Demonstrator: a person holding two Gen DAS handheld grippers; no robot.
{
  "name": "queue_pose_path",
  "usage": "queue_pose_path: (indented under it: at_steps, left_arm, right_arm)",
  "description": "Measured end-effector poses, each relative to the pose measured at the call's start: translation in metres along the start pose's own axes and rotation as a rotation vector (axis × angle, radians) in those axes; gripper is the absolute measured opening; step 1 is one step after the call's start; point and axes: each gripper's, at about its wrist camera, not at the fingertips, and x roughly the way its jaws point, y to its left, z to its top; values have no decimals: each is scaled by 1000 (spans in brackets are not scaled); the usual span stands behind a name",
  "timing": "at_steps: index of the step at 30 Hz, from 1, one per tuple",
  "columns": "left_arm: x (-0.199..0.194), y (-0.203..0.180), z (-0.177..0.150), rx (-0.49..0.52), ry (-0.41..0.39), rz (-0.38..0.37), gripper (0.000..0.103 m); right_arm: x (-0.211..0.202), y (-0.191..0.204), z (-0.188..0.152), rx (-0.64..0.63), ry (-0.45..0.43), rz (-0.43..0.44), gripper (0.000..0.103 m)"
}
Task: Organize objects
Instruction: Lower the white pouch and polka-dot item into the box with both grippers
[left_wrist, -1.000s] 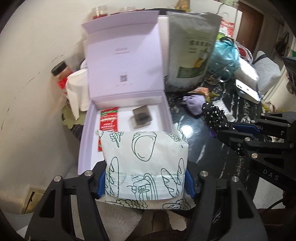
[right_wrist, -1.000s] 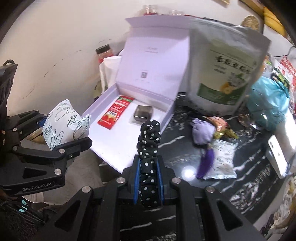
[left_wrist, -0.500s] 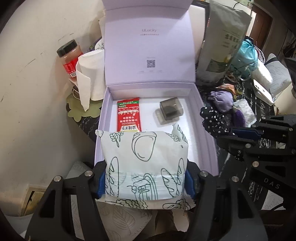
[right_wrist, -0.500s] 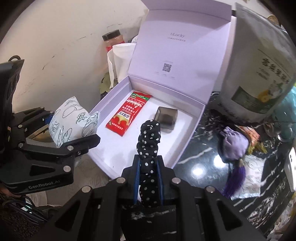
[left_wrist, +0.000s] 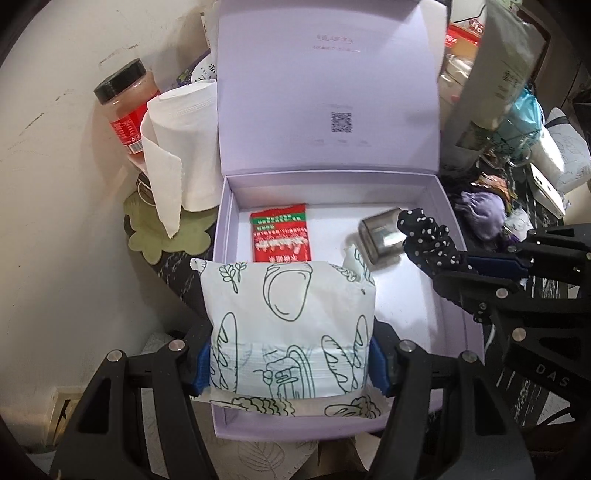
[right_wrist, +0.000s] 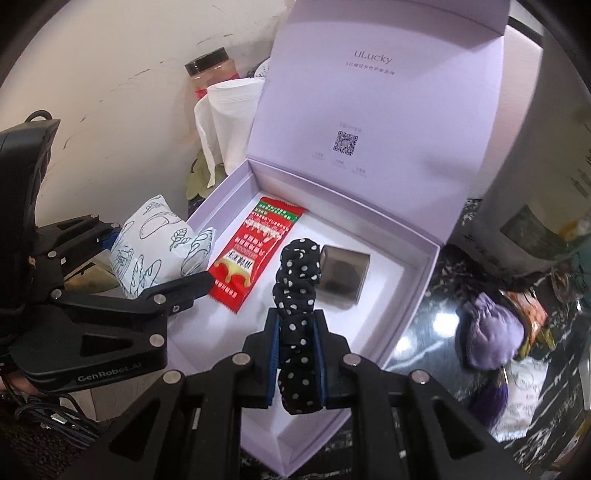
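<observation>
You have both loads over the open lilac box, so the step in hand looks like setting them down inside it. Lower the left gripper until the tissue pack rests flat on the white floor of the box, in the near left part, short of the red sachet so you do not cover it. Spread the jaws only once the pack is bearing on the floor; it is soft and puffy and will likely spring out a little when freed. The left jaws are pinching that pack by its two sides.

Bring the right gripper down over the bare floor to the right, near the small grey cube but not on top of it. Its jaws are pressed together on the black polka-dot scrunchie, which stands up limp between them and will probably flop as it lands. Keep both grippers apart as you descend, since they are close.

The pack is white plastic with green line drawings of bread and leaves, sealed at the ends. The box has a raised lid with a printed code and stands on the dark marbled table.
</observation>
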Motion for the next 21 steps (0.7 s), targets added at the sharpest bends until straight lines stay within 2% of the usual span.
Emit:
queue_pose_path:
  at_steps: [11,21]
  left_arm:
    - [38,12,32,-5,11,22,63]
    - [69,14,52,-9,4,18,63]
  right_arm:
    - [23,-14,29,-3,5,27,15]
    - [42,-23,42,-5,6,67,15]
